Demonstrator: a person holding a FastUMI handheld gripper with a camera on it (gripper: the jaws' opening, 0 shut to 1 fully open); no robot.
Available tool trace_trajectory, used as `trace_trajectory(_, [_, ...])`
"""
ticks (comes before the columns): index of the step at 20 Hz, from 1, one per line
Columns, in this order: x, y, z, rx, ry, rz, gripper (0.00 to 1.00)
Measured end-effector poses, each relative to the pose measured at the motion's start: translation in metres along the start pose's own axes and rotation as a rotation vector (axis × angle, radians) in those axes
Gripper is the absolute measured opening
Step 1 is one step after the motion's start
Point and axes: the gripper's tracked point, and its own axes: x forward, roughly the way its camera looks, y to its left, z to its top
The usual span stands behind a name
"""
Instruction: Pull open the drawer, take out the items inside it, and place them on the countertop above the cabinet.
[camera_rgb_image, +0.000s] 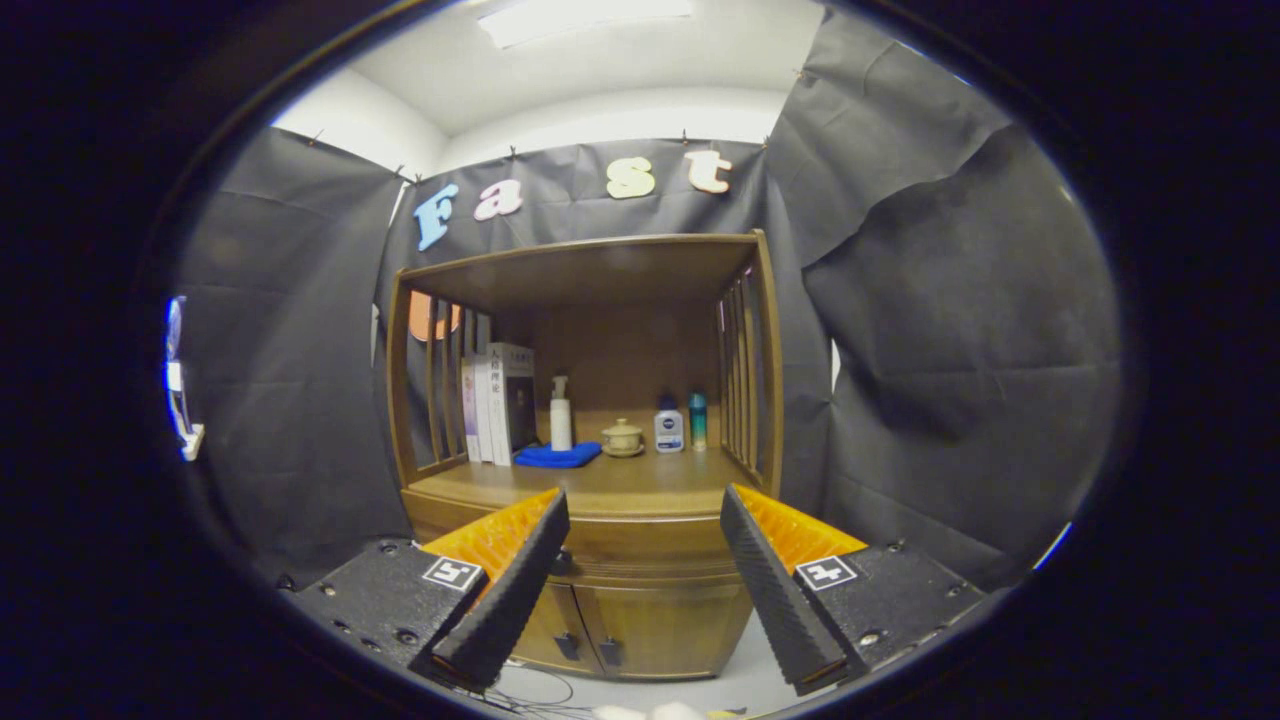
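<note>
Step in hand: approach, drawer (640, 548) not yet pulled open. Tongs (645, 520) spread wide, holding nothing, level, aimed at wooden cabinet (650, 620). Drawer front just ahead between fingers, below bench (620, 490); knob partly hidden behind left finger. Next: close in, pinch knob, draw back.

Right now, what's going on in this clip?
A person holds the gripper out toward a wooden cabinet. Its fingers are spread wide and hold nothing. The drawer under the countertop looks shut, seen just beyond and between the fingers, so the pull has not begun. At the back of the countertop stand some books, a pump bottle, a folded blue cloth, a small lidded cup and two more bottles.
</note>
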Motion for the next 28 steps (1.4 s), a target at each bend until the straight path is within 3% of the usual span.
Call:
trace_trajectory(6, [-0.001, 0.021, -0.009, -0.051, 0.040, 0.069, 0.99])
trace_trajectory(21, [0.008, 0.034, -0.016, -0.090, 0.081, 0.085, 0.99])
trace_trajectory(28, [0.034, 0.047, -0.027, -0.088, 0.094, 0.070, 0.99])
